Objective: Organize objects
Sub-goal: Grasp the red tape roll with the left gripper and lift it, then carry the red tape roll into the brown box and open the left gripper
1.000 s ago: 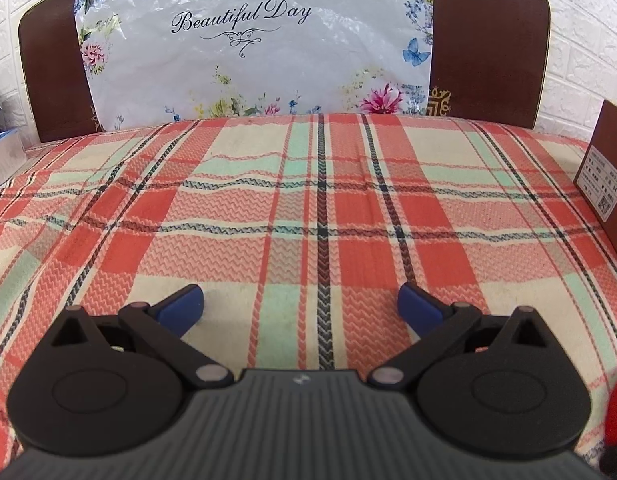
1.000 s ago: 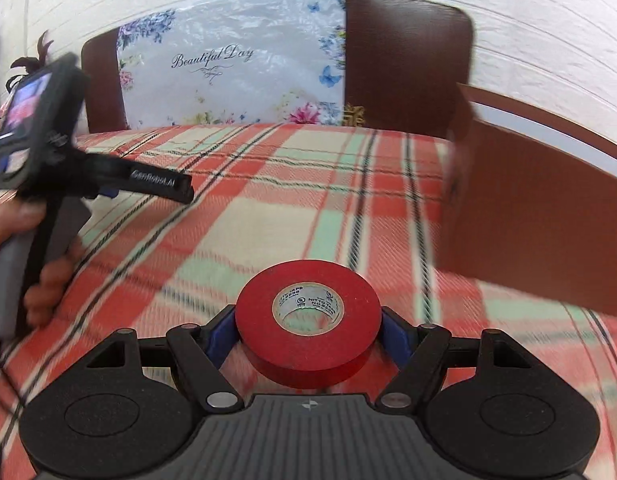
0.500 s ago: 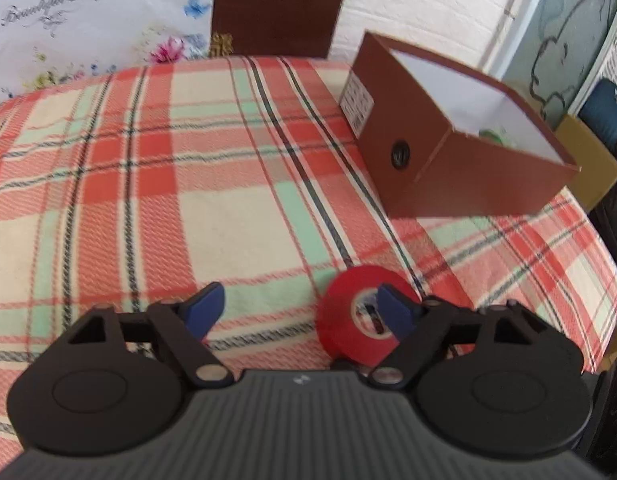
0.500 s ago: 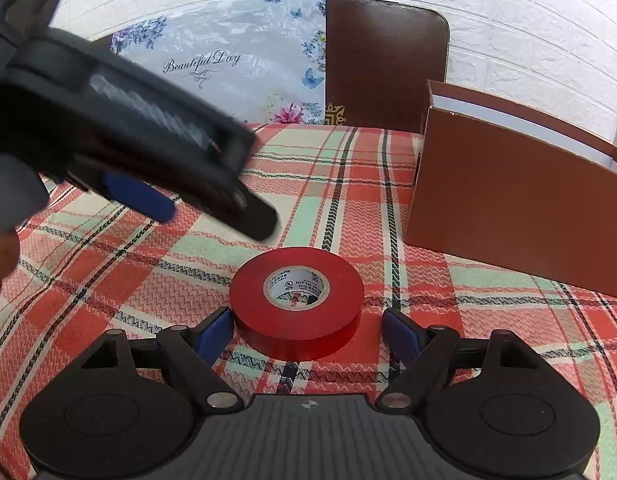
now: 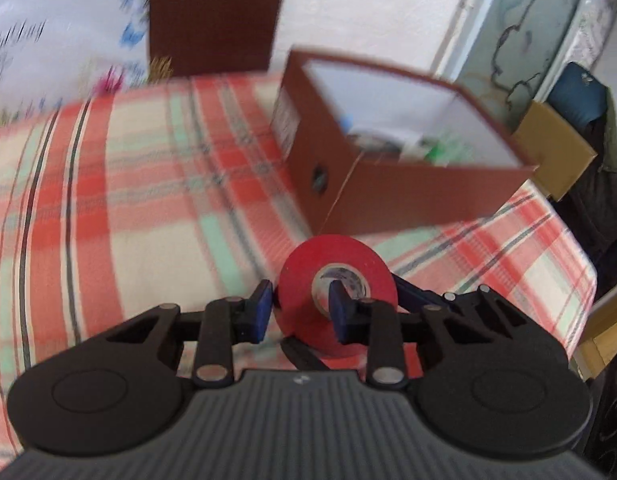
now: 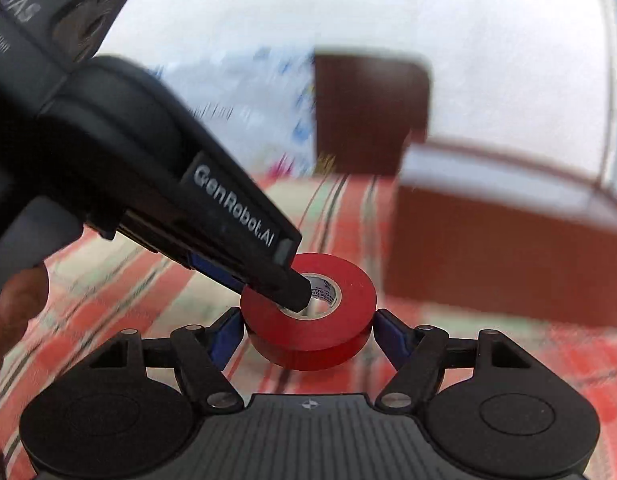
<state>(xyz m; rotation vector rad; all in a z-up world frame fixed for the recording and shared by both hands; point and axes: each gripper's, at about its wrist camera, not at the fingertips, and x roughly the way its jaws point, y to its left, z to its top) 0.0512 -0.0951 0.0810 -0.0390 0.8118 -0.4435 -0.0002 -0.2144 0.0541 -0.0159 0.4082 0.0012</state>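
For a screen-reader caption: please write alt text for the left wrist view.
The left gripper pinches one side of a red roll of electrical tape, one blue pad in its core and one outside, its jaws having just been closing. Beyond, on the red plaid cloth, stands an open brown cardboard box with items inside.

left claw (image 5: 296, 312): black, blue pads; right claw (image 6: 308, 330): black links, silver screws; white "GenRobot.AI" lettering
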